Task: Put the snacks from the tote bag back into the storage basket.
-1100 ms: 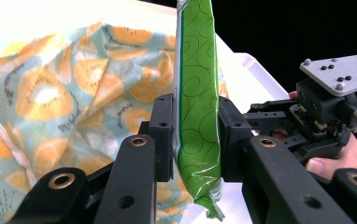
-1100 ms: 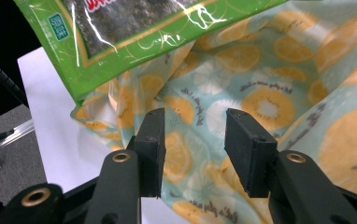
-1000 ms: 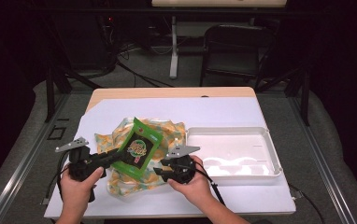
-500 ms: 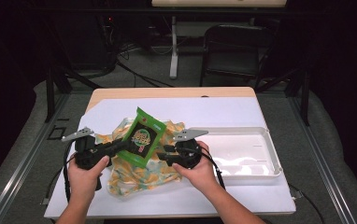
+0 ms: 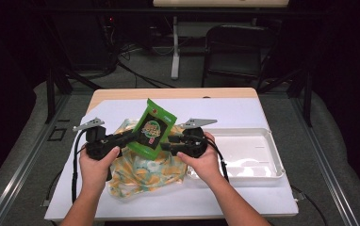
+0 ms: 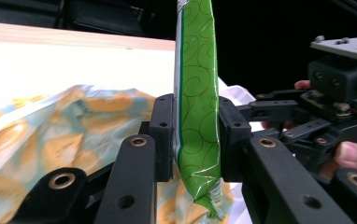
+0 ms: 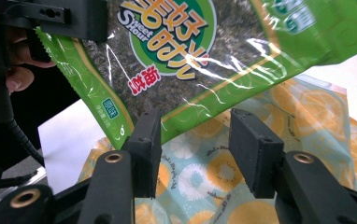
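A green snack packet [image 5: 152, 128] with a round printed label hangs tilted above a yellow-and-blue patterned bag [image 5: 145, 172]. My left gripper [image 5: 133, 136] is shut on the packet's lower left edge; in the left gripper view the packet [image 6: 195, 93] stands edge-on, pinched between the two pads of the left gripper [image 6: 195, 135]. My right gripper [image 5: 166, 141] sits at the packet's right side. Its jaws have just been opening. In the right gripper view the right gripper [image 7: 195, 144] stands wide, its pads apart from the packet's [image 7: 176, 46] lower edge, which runs just past the tips.
A shallow white tray [image 5: 263, 160] lies to the right of the bag on the white-covered table [image 5: 225, 113]. The patterned bag [image 7: 204, 182] spreads under both grippers. Dark chair legs and stands lie beyond the table's far edge.
Both hands have risen and moved away from the person, carrying the packet up off the patterned bag. The packet now stands more upright and higher in the picture.
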Action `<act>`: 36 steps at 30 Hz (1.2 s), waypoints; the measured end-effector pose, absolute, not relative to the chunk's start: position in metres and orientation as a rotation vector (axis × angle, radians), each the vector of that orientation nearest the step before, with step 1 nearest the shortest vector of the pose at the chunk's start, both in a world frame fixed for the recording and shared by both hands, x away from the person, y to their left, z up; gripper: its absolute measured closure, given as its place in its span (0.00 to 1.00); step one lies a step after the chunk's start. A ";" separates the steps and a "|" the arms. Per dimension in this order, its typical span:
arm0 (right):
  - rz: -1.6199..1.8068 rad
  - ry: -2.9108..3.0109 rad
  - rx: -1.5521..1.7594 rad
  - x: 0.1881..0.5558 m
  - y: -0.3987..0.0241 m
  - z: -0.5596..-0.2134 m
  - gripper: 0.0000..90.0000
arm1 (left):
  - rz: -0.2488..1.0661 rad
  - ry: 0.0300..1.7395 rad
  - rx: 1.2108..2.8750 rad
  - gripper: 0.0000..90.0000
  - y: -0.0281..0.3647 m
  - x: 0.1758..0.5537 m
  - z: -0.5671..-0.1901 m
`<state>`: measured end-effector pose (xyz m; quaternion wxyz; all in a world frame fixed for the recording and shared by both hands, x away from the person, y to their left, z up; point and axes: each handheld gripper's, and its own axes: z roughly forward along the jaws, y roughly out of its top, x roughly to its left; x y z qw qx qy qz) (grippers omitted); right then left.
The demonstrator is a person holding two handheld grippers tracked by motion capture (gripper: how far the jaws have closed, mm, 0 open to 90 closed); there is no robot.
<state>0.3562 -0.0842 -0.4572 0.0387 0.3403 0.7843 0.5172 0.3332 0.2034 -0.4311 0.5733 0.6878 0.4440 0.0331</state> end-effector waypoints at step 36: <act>1.634 2.438 1.173 0.354 -0.097 -0.473 0.59 | 0.009 0.966 1.659 0.80 0.195 0.327 -0.463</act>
